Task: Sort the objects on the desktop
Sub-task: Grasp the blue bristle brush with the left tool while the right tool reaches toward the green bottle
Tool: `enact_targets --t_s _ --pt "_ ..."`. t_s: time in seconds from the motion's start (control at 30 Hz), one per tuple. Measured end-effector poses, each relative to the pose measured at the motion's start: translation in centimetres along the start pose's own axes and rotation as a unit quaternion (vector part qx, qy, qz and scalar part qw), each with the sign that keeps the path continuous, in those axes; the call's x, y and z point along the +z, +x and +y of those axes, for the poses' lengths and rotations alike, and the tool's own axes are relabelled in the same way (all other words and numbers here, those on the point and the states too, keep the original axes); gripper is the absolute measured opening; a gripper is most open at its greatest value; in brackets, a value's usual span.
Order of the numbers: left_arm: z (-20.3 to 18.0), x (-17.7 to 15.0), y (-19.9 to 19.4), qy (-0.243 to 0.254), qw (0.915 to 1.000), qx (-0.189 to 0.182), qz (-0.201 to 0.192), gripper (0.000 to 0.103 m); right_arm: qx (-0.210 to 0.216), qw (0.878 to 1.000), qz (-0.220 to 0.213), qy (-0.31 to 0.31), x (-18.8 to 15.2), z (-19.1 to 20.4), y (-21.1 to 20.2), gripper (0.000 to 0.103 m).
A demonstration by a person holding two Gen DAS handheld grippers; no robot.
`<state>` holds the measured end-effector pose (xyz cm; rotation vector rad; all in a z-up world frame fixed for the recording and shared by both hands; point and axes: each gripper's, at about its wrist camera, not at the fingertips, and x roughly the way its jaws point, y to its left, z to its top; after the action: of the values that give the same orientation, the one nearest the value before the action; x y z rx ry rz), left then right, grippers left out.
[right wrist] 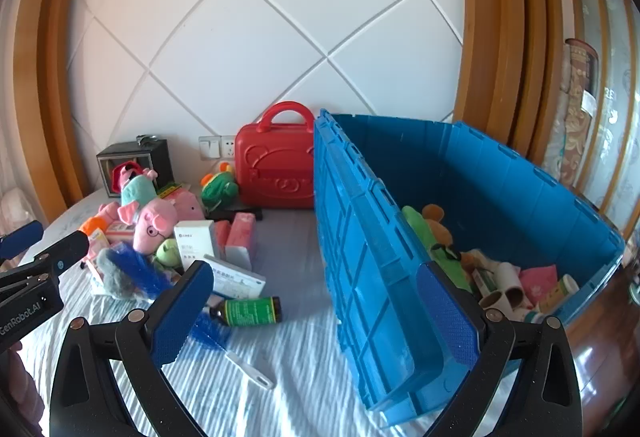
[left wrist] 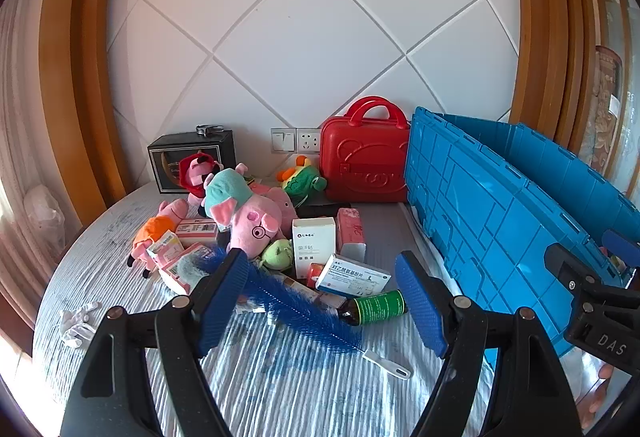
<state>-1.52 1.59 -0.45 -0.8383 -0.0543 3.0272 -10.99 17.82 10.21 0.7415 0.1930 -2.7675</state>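
Observation:
A pile of plush toys and medicine boxes lies on the striped cloth: a pink pig plush [left wrist: 252, 221], a white box [left wrist: 313, 243] and a flat blue-and-white box [left wrist: 352, 275]. A blue bottle brush [left wrist: 296, 305] with a white handle and a brown bottle with a green label [left wrist: 374, 307] lie nearest, seen between the wide-apart fingers of my left gripper [left wrist: 322, 301], which hovers open and holds nothing. My right gripper [right wrist: 314, 313] is wide open and empty. Its left finger is over the bottle [right wrist: 248, 311] and brush [right wrist: 132, 269], and its right finger is by the blue crate's wall [right wrist: 360, 237].
The blue crate [left wrist: 500, 217] on the right holds a green plush, tubes and packets [right wrist: 500, 277]. A red case [left wrist: 364, 161] and a black box [left wrist: 188, 157] stand against the white wall. A white glove [left wrist: 78, 321] lies at the left. Bare cloth shows between pile and crate.

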Motion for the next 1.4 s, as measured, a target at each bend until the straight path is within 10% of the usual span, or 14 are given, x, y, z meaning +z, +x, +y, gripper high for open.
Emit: enact_targets --t_s 1.4 --pt "2.2 -0.6 3.0 -0.008 0.9991 0.024 0.033 0.076 0.020 0.999 0.024 -0.015 -0.3 1.5 2.6 0.103"
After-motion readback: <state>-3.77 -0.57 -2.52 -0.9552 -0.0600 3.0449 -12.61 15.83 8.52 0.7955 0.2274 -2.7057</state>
